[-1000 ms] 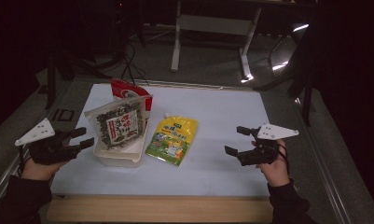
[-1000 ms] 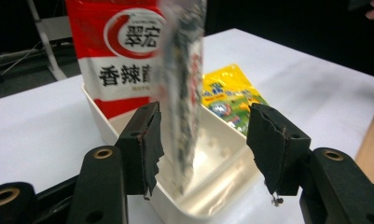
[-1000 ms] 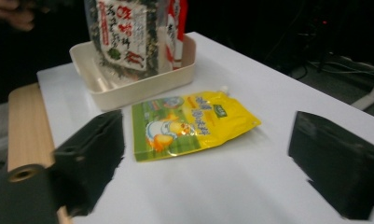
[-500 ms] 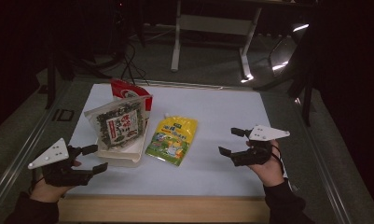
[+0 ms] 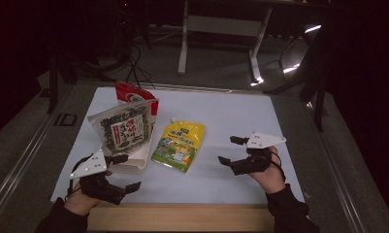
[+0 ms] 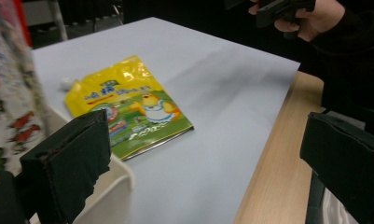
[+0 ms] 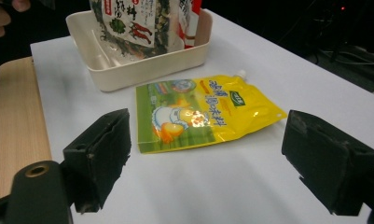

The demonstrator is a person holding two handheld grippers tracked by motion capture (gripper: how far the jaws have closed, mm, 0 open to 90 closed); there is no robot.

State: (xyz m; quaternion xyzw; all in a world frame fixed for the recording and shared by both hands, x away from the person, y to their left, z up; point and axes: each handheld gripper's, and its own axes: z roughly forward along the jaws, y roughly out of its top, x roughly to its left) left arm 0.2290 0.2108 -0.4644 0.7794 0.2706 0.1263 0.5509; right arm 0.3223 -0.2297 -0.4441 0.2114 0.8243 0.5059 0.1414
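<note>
Yellow pouch [image 5: 178, 145] lies flat on the white sheet [image 5: 231, 116], just beside the cream tray [image 7: 142, 67], untouched. Two packets, seaweed [image 5: 125, 130] and red [image 5: 134, 93], already stand in the tray. Left gripper [image 5: 118, 171] and right gripper [image 5: 231, 150] both gape empty, apart from pouch. Judgement: pouch remains to be packed.

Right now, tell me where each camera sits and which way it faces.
High view: above the person's edge of the table, facing forward and down; shows both forearms, the left gripper and right gripper, both open, flanking the yellow pouch and the tray.
Left gripper view: on the left gripper, low, facing across the pouch; the other hand shows at top.
Right gripper view: on the right gripper, low, facing the pouch and tray.
Shared: both gripper views show the pouch between open jaws.
</note>
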